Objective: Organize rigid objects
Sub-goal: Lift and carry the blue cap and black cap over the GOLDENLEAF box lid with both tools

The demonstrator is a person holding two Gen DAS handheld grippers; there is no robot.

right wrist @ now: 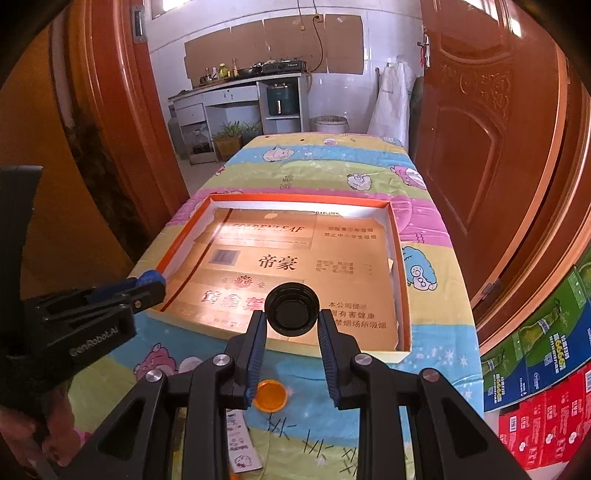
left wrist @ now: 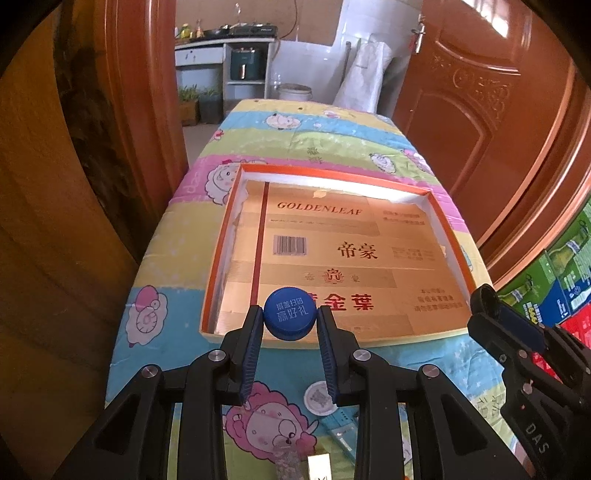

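Home: kitchen stove (left wrist: pixel 254 28), wooden door (left wrist: pixel 480 110)

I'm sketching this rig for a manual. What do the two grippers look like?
Both match: black plastic bodies with triangular cut-outs and round silver screws. The left gripper and right gripper each have two fingers faced with ribbed blue pads. White lettering marks their sides. No cables or sleeves show.

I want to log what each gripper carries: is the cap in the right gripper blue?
No: the right gripper holds a black cap with its hollow side facing the camera; the blue cap sits in the left gripper.
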